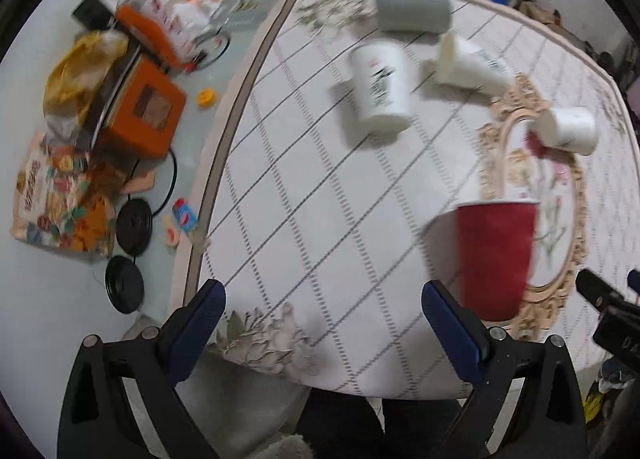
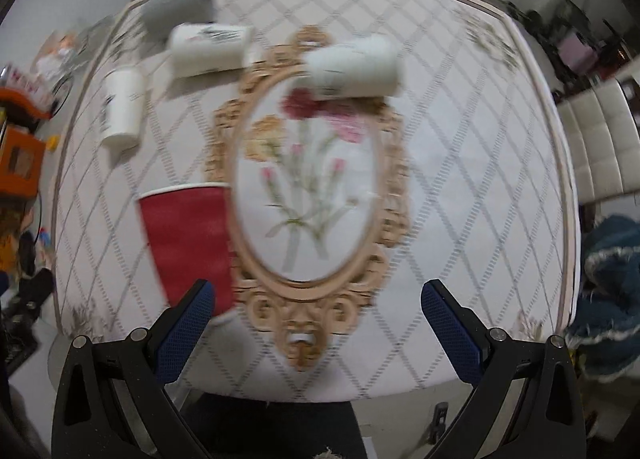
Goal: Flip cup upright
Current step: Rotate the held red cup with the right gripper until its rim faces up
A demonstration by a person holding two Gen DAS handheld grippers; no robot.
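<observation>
A red cup [image 1: 494,257] stands upright with its mouth up on the patterned cloth; it also shows in the right wrist view [image 2: 190,243]. Three white cups [image 1: 382,85] [image 1: 466,65] [image 1: 568,131] and a grey cup [image 1: 412,7] lie on their sides farther back. In the right wrist view they show as white cups [image 2: 122,107] [image 2: 208,47] [image 2: 354,65] and the grey cup [image 2: 178,9]. My left gripper [image 1: 324,299] is open and empty, left of the red cup. My right gripper [image 2: 318,299] is open and empty, right of the red cup.
The cloth-covered table [image 1: 304,195] has an oval flower motif [image 2: 308,187]. Left of the cloth lie an orange box [image 1: 142,111], snack bags [image 1: 56,203], black lids [image 1: 134,223] and cables. A blue garment [image 2: 612,291] and white chairs [image 2: 600,147] are at the right.
</observation>
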